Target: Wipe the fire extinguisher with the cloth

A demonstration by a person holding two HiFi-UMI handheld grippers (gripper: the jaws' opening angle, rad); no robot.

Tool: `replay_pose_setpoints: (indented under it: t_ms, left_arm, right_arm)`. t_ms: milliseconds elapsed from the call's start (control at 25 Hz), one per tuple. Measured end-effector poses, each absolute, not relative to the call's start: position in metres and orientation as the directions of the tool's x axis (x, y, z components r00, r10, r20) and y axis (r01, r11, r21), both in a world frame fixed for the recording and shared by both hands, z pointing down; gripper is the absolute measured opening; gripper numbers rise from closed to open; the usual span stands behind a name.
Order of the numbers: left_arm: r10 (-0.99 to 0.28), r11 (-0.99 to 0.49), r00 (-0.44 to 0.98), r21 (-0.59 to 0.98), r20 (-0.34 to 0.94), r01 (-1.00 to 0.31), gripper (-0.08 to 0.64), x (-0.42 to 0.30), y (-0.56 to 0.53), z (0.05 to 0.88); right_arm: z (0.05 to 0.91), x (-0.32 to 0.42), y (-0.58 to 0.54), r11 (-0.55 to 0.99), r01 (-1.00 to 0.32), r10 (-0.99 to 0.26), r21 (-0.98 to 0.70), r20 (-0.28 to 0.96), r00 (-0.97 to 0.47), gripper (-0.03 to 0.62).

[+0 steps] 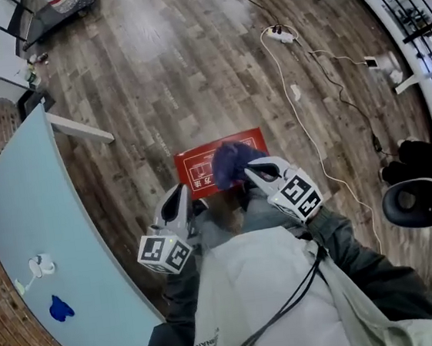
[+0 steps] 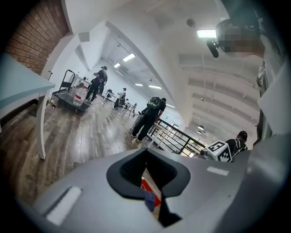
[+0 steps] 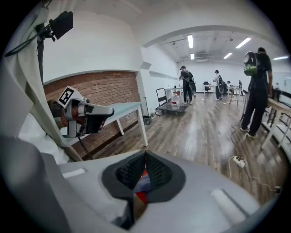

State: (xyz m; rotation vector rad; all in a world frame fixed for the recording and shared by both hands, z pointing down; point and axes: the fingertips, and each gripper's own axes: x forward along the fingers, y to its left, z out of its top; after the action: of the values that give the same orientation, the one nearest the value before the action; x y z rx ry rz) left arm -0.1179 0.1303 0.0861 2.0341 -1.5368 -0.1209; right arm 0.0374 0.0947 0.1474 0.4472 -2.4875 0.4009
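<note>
the person stands over a red box [image 1: 196, 172] that lies flat on the wood floor [image 1: 166, 73], just in front of the body. the box has white print on its top; whether an extinguisher is inside, i cannot tell. the cloth [image 1: 229, 163], blue-violet and bunched up, sits on the right part of the box.

the right gripper [image 1: 250, 169] points down at the box, and its tip touches the right edge of the cloth. in the right gripper view its jaws are pressed together at the tip, and in the narrow slit under the tip one sees the cloth and some red of the box. so it is closed, with the cloth pinched at its tip.

the left gripper [image 1: 178, 194] is beside it on the left, near the lower left corner of the box and a little apart from the cloth. in the left gripper view its jaws also meet at the tip and hold nothing; cloth and box show only through the slit, beyond them.

to the left stands a light blue table [image 1: 41, 204] with a small blue thing [image 1: 60, 308] and a white thing [image 1: 40, 266] on it. a white cable [image 1: 301, 124] runs over the floor to the right of the box, and a black chair [image 1: 414, 201] stands at the right edge.
</note>
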Motion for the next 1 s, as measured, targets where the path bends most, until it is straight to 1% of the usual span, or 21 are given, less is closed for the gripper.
replay_pose_setpoints:
  t_ms: [120,240,320,400,480,520,600,680,760,800,880,920,960,1000]
  left_arm:
    - [-0.889,-0.164,0.344,0.492,0.301,-0.855,0.005,-0.115,0.129,0.113]
    - [-0.875,-0.151,0.353,0.507,0.331,-0.849,0.005,-0.108,0.121,0.156]
    - [-0.869,-0.125,0.351,0.533,0.348,-0.837,0.009,-0.1,0.116,0.186]
    - [-0.864,-0.095,0.348,0.561,0.365,-0.822,0.029,-0.099,0.117,0.216]
    - [-0.849,-0.083,0.359,0.575,0.387,-0.814,0.059,-0.099,0.119,0.241]
    - [-0.84,-0.081,0.367,0.577,0.4,-0.813,0.067,-0.098,0.12,0.251]
    - [-0.83,-0.08,0.374,0.577,0.413,-0.813,0.067,-0.099,0.124,0.264]
    - [-0.836,-0.07,0.363,0.576,0.411,-0.814,0.067,-0.106,0.125,0.274]
    - [-0.849,-0.05,0.339,0.577,0.405,-0.815,0.067,-0.118,0.125,0.282]
    - [-0.857,-0.038,0.323,0.577,0.401,-0.816,0.067,-0.126,0.125,0.285]
    - [-0.872,-0.013,0.292,0.578,0.392,-0.816,0.066,-0.141,0.127,0.291]
    - [-0.878,-0.002,0.279,0.58,0.388,-0.814,0.066,-0.147,0.127,0.294]
    - [-0.883,0.007,0.268,0.583,0.385,-0.812,0.066,-0.152,0.128,0.296]
    - [-0.887,0.014,0.26,0.585,0.382,-0.811,0.066,-0.157,0.129,0.298]
  right_arm:
    - [0.18,0.043,0.083,0.877,-0.432,-0.232,-0.209,0.603,-0.764,0.003]
    - [0.237,0.047,0.071,0.848,-0.499,-0.26,-0.182,0.676,-0.689,0.053]
    - [0.28,0.047,0.067,0.829,-0.535,-0.27,-0.161,0.723,-0.636,0.163]
    - [0.327,0.037,0.072,0.822,-0.55,-0.253,-0.148,0.771,-0.585,0.251]
    - [0.367,0.023,0.077,0.831,-0.544,-0.233,-0.113,0.819,-0.525,0.297]
    - [0.381,0.017,0.079,0.838,-0.537,-0.226,-0.094,0.837,-0.499,0.302]
    - [0.397,0.004,0.083,0.843,-0.528,-0.213,-0.101,0.839,-0.501,0.302]
    - [0.399,-0.011,0.083,0.835,-0.527,-0.21,-0.156,0.796,-0.568,0.302]
    - [0.395,-0.023,0.084,0.848,-0.506,-0.227,-0.161,0.752,-0.619,0.272]
    - [0.393,-0.028,0.087,0.869,-0.478,-0.237,-0.128,0.74,-0.629,0.227]
    - [0.39,-0.025,0.091,0.906,-0.424,-0.275,-0.013,0.743,-0.61,0.084]
    - [0.39,-0.016,0.088,0.907,-0.419,-0.307,0.045,0.751,-0.584,0.069]
    - [0.391,-0.001,0.082,0.893,-0.442,-0.345,0.085,0.759,-0.551,0.067]
    - [0.392,0.018,0.073,0.864,-0.493,-0.384,0.101,0.765,-0.517,0.064]
